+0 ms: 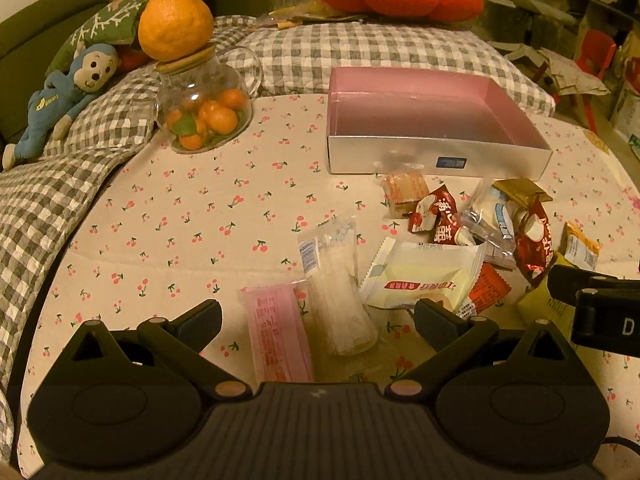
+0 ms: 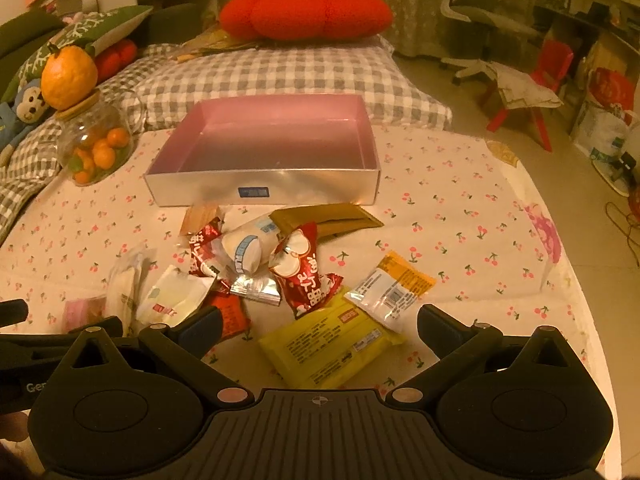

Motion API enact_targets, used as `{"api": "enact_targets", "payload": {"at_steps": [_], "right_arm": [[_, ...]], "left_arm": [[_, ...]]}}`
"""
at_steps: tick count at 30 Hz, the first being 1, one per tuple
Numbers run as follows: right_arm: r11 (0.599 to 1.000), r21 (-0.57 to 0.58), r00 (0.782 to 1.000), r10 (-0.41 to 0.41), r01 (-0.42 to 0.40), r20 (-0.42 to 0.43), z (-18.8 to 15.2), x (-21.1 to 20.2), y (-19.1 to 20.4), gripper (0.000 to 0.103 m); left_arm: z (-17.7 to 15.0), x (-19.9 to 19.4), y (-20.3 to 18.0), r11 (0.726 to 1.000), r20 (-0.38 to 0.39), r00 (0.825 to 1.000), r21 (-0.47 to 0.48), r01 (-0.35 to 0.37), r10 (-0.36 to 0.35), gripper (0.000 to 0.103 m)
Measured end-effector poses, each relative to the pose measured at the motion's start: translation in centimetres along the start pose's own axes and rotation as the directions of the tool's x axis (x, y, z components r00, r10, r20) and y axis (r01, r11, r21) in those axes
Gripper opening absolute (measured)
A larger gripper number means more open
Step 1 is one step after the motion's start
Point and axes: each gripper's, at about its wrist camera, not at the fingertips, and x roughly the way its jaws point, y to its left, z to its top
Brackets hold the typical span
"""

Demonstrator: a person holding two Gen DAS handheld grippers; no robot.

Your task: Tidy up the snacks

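An empty pink-lined silver box (image 1: 436, 156) (image 2: 264, 188) sits on the cherry-print cloth. In front of it lie several wrapped snacks. My left gripper (image 1: 318, 318) is open, low over a pink packet (image 1: 276, 328) and a clear packet (image 1: 340, 296), with a cream packet (image 1: 424, 276) just to its right. My right gripper (image 2: 320, 326) is open above a yellow packet (image 2: 332, 344); an orange-and-clear packet (image 2: 390, 286), red packets (image 2: 300, 268), a white roll (image 2: 244, 250) and a gold packet (image 2: 326, 220) lie beyond it. Neither gripper holds anything.
A glass jar of small oranges (image 1: 204, 108) (image 2: 94, 148) with a large orange on its lid stands left of the box. Checked bedding (image 1: 360, 52), a red cushion (image 2: 304, 10) and a blue monkey toy (image 1: 60, 96) lie behind. The bed edge drops off at right (image 2: 568, 280).
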Motion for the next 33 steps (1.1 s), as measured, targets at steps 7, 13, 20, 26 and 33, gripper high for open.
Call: {"api": "enact_targets", "payload": {"at_steps": [7,13,20,26,33], "right_arm": [[1.000,0.004,1.000,-0.001,0.001,0.004,0.00,0.01,0.01,0.103],[1.000,0.005,1.000,0.002,-0.002,0.008,-0.01,-0.01,-0.04,0.103],[1.000,0.005,1.000,0.003,-0.003,0.009,0.03,0.00,0.06,0.103],[1.000,0.005,1.000,0.005,-0.005,0.011,-0.01,0.05,0.09,0.103],[1.000,0.006,1.000,0.008,-0.008,0.014,-0.05,0.09,0.10,0.103]], "left_arm": [[0.05,-0.08,0.02,1.000,-0.001,1.000,-0.004,0.003,-0.003,0.103],[-0.02,-0.03,-0.06,1.000,-0.006,1.000,-0.004,0.005,-0.005,0.102],[-0.01,-0.01,-0.09,1.000,-0.011,1.000,-0.006,0.007,-0.008,0.102],[-0.04,0.01,-0.14,1.000,-0.013,1.000,-0.006,0.009,-0.009,0.102],[-0.11,0.04,-0.14,1.000,-0.013,1.000,-0.007,0.009,-0.009,0.102]]}}
